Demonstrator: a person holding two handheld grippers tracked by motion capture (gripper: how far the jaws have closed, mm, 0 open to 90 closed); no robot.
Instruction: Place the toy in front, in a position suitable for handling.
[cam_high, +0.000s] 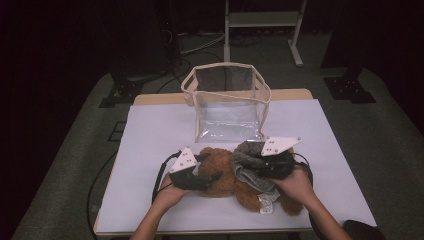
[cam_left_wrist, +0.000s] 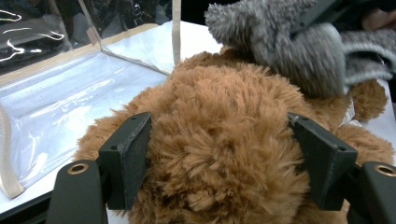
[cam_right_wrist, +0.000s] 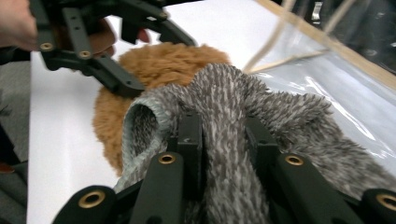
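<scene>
The brown plush bear (cam_high: 227, 175) lies on the white worktop (cam_high: 150, 135) just in front of the clear bag (cam_high: 227, 100), with a grey knitted garment (cam_high: 252, 162) draped over it. The left tongs (cam_left_wrist: 219, 158) clamp the bear's furry body, pads pressed into both sides. The right tongs (cam_right_wrist: 224, 140) pinch a fold of the grey garment.

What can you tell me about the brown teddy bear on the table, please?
The teddy bear is a plush toy with shaggy, golden-brown fur. It lies on the white table cover, in front of the clear plastic bag. The left gripper is clamped on its rounded end, one jaw pressing each side. A grey knitted garment, pinched by the right gripper, rests across it. A white label shows near its lower end.
</scene>
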